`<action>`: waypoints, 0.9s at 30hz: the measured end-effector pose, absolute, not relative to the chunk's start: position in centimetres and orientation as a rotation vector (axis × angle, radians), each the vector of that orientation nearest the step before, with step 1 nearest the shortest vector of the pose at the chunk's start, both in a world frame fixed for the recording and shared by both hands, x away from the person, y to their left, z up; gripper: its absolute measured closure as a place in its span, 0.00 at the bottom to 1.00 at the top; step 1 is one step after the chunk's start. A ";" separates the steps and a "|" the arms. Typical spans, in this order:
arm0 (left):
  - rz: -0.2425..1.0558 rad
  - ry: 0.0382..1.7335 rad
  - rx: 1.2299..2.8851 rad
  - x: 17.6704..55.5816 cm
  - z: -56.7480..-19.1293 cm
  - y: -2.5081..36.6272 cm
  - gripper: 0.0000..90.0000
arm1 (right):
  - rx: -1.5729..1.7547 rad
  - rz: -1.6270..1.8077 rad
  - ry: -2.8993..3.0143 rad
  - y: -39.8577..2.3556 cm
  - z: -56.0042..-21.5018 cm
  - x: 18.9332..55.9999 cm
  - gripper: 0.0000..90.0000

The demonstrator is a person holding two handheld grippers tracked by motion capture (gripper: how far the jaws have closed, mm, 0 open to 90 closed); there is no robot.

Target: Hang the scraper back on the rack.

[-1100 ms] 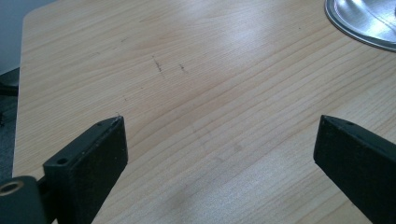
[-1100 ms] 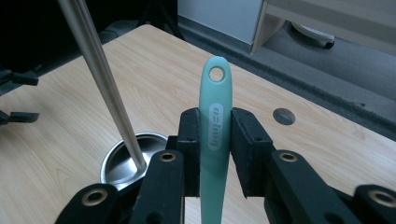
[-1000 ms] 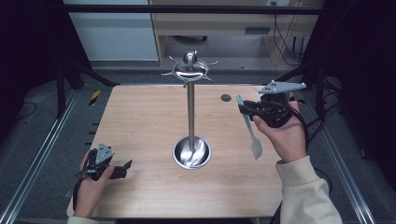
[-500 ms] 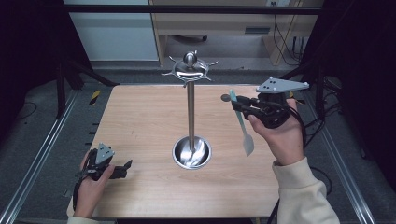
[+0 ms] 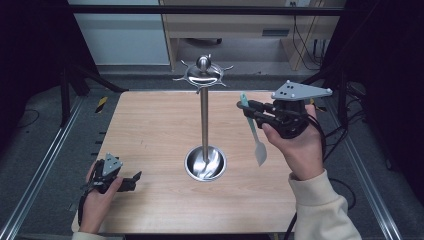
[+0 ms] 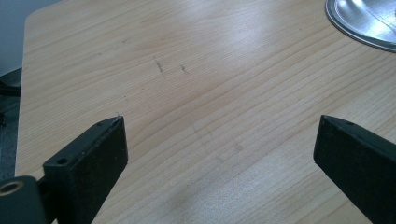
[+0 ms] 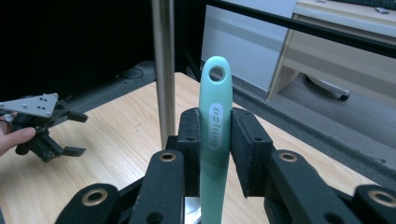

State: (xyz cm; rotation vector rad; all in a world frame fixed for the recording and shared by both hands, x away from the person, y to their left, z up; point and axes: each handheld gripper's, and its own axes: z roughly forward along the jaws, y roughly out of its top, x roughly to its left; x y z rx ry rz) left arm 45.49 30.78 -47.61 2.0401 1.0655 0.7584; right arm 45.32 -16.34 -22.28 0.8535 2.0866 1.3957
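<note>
Holding the spatula by its handle, our right gripper pinches just under the hang hole, so the hole stays free for a hook on the stand, we'd guess. It hangs blade-down, right of the pole and above the table. Our left gripper rests near-left, jaws spread, out of the way.
</note>
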 end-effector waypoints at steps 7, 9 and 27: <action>0.761 1.069 2.034 45.5 -47.6 30.8 0.03 | 0.818 1.404 2.081 -15.9 -21.5 44.7 0.82; 0.760 1.068 2.035 45.5 -47.6 30.8 0.03 | 0.807 1.408 2.077 -15.7 -21.3 44.5 0.83; 0.762 1.070 2.039 45.5 -47.6 30.8 0.03 | 0.769 1.445 2.059 -15.2 -20.2 44.1 0.82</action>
